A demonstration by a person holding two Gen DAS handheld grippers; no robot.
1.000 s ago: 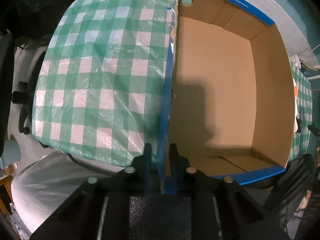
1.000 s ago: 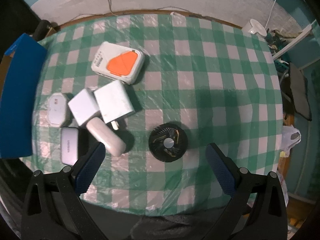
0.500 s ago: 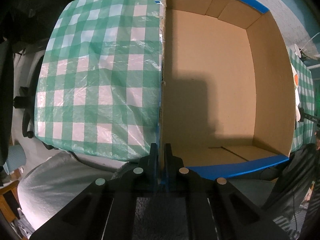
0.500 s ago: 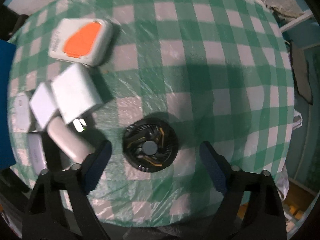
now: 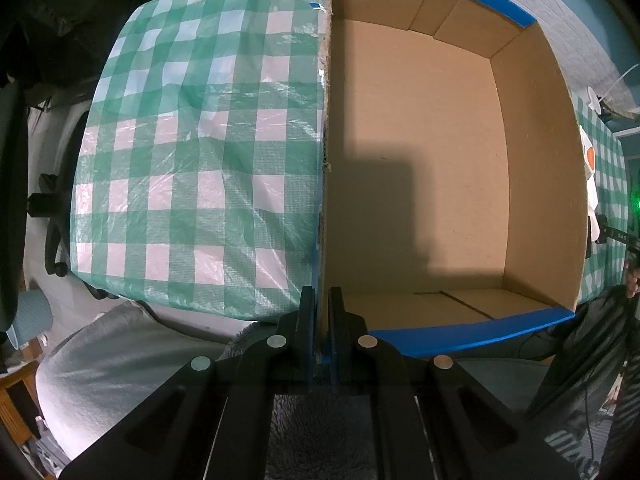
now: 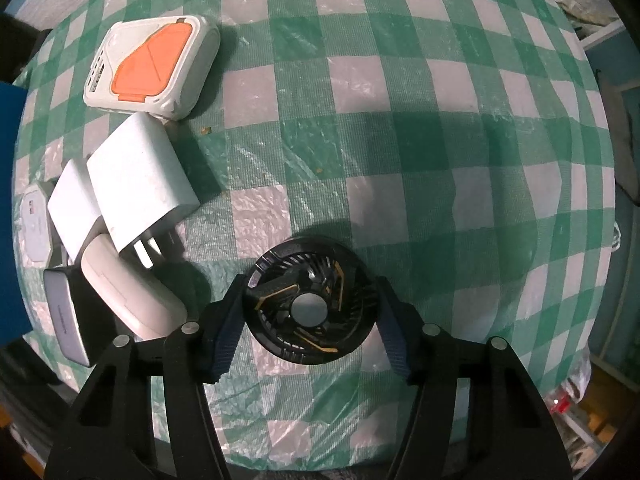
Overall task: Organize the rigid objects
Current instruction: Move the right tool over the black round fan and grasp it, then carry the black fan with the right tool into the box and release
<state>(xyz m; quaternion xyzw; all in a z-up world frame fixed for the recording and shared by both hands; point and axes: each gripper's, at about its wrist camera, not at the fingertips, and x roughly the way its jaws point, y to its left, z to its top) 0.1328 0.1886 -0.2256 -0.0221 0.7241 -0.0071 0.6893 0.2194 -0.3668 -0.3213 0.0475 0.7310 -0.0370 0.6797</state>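
My left gripper (image 5: 321, 316) is shut on the left wall of an empty cardboard box (image 5: 416, 168) with blue outer sides, which stands on the green checked tablecloth (image 5: 192, 152). My right gripper (image 6: 310, 308) is open, its fingers on either side of a round black fan (image 6: 310, 300) lying flat on the cloth; I cannot tell if the pads touch it. Left of the fan lie a white charger with prongs (image 6: 140, 184), a smaller white block (image 6: 74, 208), a white oval case (image 6: 128, 292), a grey power bank (image 6: 64, 320) and a white-and-orange device (image 6: 152, 66).
The table's near edge runs just below both grippers. A blue side of the box (image 6: 10, 208) shows at the far left of the right wrist view. A small grey-white device (image 6: 34, 224) lies beside it. The cloth (image 6: 440, 140) stretches right of the fan.
My right gripper has moved down and forward onto the fan, and its fingers now flank it closely. My left gripper keeps its hold on the box wall, and the box has shifted slightly.
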